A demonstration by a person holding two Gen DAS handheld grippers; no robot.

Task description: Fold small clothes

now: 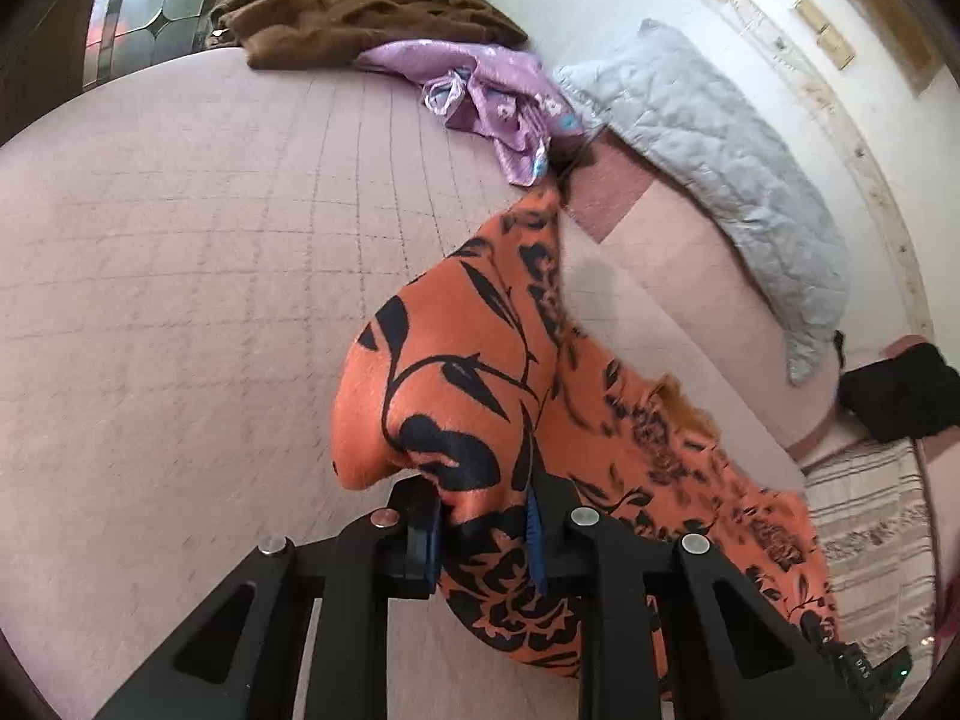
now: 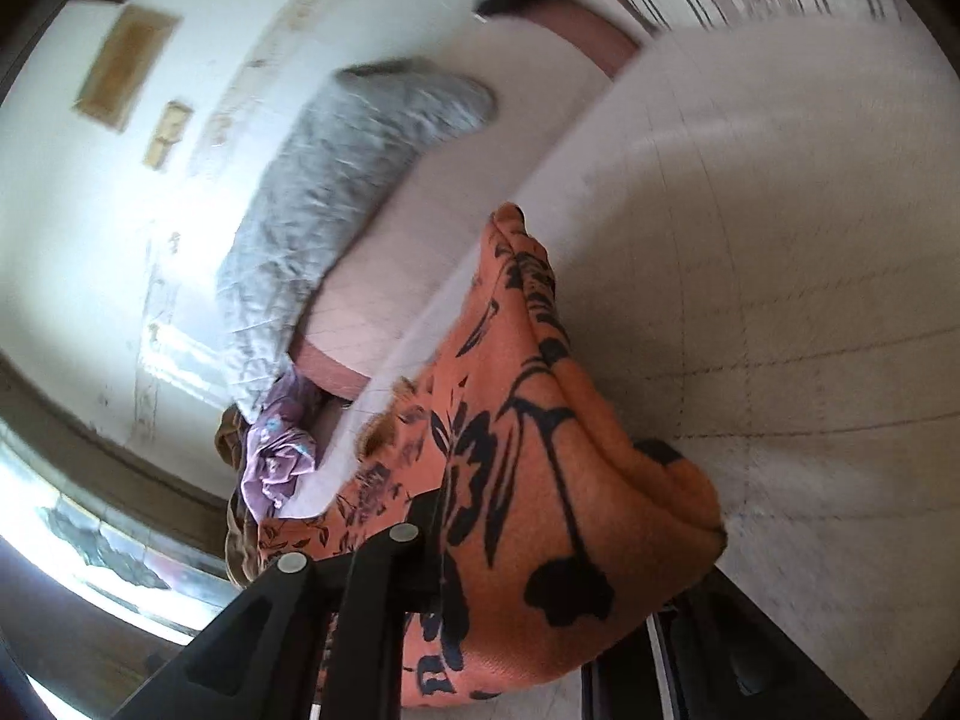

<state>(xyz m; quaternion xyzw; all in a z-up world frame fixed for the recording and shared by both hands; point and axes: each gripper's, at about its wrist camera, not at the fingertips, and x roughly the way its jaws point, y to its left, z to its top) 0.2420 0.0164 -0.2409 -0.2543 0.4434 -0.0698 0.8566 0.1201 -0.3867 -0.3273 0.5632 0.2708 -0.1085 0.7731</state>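
Left wrist view: the orange floral garment (image 1: 480, 396) is pinched by the left gripper (image 1: 483, 528) and trails right over the pink bed (image 1: 180, 252). Far off, a brown garment (image 1: 360, 18), a purple garment (image 1: 498, 90) and a grey pillow (image 1: 720, 180) are seen.

Right wrist view: the cloth is draped over the right gripper (image 2: 540, 570); whether its fingers are pressed together cannot be told.

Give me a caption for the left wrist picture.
Left gripper pinches an orange floral garment above a pink quilted bed.

garments 3: orange (image 1: 480, 360) | purple (image 1: 504, 96) | brown (image 1: 360, 12) | pillow (image 1: 720, 180) 1
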